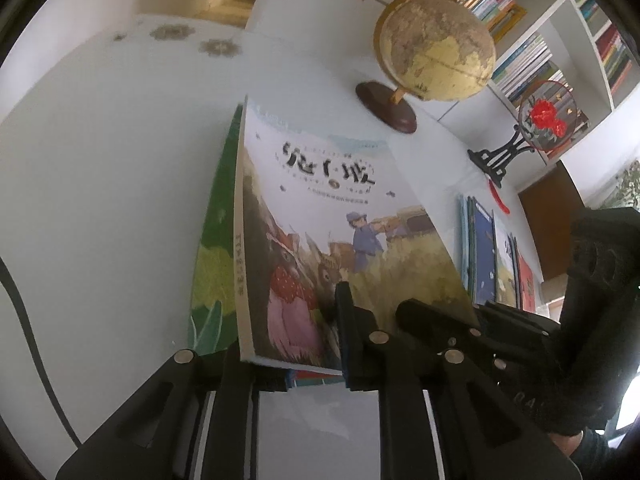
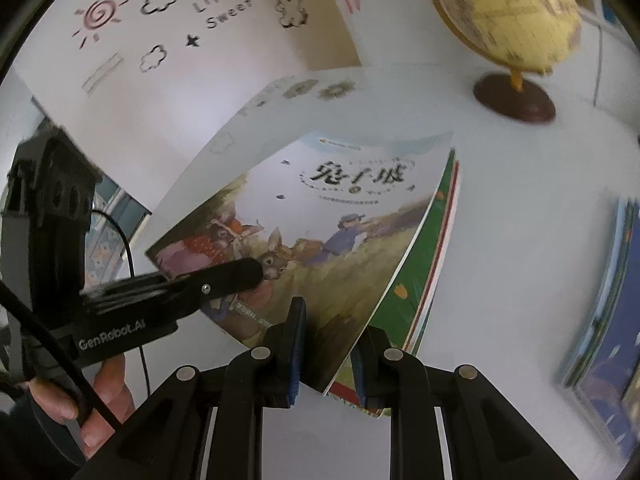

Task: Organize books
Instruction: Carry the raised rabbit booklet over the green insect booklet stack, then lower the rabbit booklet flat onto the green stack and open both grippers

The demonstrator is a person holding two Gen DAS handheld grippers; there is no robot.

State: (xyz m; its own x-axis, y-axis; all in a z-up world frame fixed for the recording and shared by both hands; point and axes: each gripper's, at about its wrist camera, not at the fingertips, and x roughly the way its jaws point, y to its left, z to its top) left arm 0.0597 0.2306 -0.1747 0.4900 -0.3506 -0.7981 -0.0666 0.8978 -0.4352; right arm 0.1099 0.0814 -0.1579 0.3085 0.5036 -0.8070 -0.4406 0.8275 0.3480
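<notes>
— Where's the stack of books (image 2: 360, 240)?

— On the white table (image 1: 100, 200), in front of the globe (image 1: 436, 48). The right gripper (image 2: 328, 348) clenches its near edge; the left gripper (image 2: 240, 276) pinches the neighbouring corner.

— Other books?

— A flat row (image 1: 496, 256), also short of the globe.

White desk (image 1: 100, 200), picture book (image 2: 340, 216) with pale sky, golden field, blue-clad figure, brown rabbit, green book (image 1: 214, 248) beneath, yellow globe (image 1: 436, 44) on dark brown base, black fingers (image 2: 288, 356) with blue pads
</notes>
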